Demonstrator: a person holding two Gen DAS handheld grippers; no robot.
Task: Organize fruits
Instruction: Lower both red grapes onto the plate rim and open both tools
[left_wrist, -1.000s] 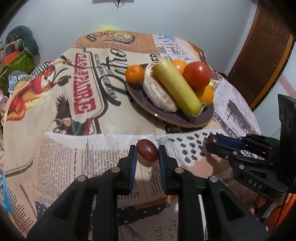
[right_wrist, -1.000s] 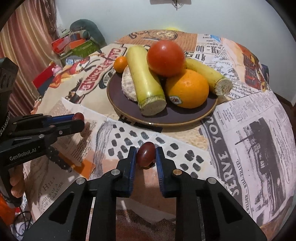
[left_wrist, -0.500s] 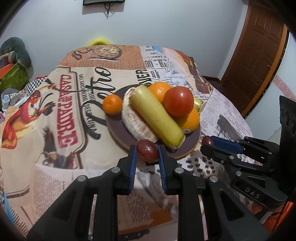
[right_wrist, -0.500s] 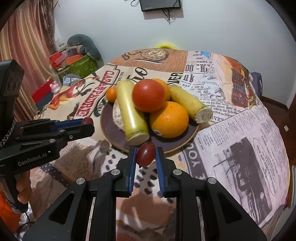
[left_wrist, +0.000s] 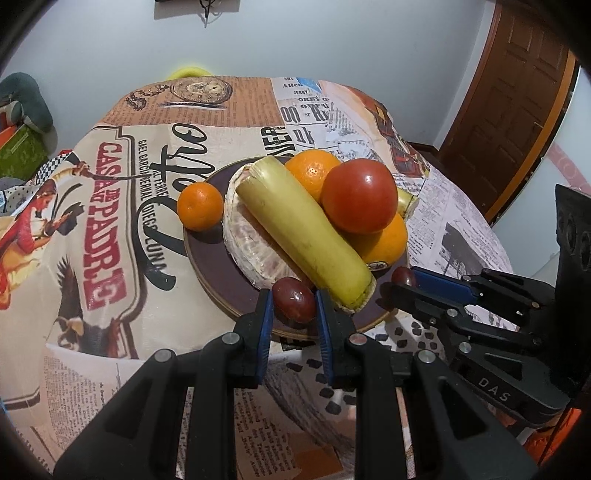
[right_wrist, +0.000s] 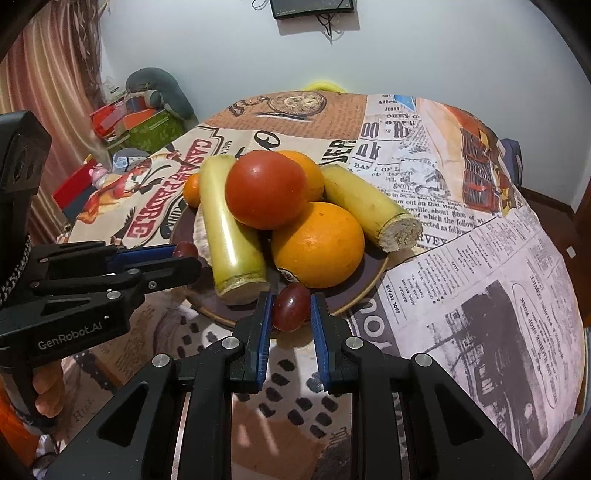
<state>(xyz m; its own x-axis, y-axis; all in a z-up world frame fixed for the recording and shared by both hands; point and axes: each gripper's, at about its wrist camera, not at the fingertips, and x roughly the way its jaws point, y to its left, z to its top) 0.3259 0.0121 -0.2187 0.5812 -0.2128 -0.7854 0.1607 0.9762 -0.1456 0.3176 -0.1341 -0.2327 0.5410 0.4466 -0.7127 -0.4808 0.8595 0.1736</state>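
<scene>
A dark brown plate on the table holds a red tomato, oranges, a small mandarin, cut yellow banana pieces and a peeled citrus. My left gripper is shut on a dark red grape, held over the plate's near rim. My right gripper is shut on another dark red grape, also over the near rim. Each gripper shows in the other's view.
The round table wears a newspaper-print cloth. A wooden door stands to the right. Boxes and clutter lie on the floor at the left, by a curtain.
Both grippers, each holding its grape, have moved forward from the near tablecloth to the plate's near rim.
</scene>
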